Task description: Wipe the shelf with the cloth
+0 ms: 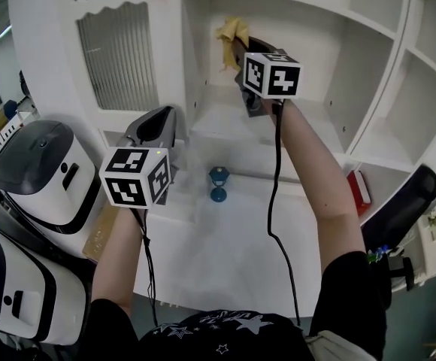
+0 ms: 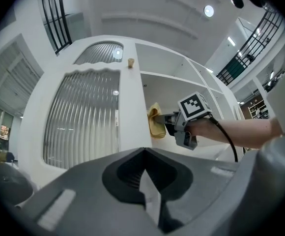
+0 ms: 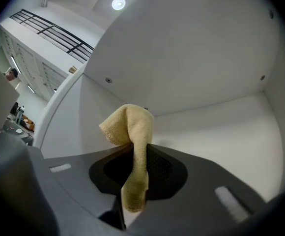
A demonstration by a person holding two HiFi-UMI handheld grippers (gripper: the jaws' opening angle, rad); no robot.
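"So where's the yellow cloth (image 3: pixel 131 132)?"
"Clamped in the right gripper (image 3: pixel 132 154), up inside the shelf (image 1: pixel 229 119) compartment just beside the ribbed door (image 1: pixel 116 51); its bunched end sticks out past the jaws, close to the back wall, though I can't tell if it touches."
"And the left gripper (image 2: pixel 145 154)?"
"Outside the shelf, low in front of that door, jaws pressed together with nothing between them."
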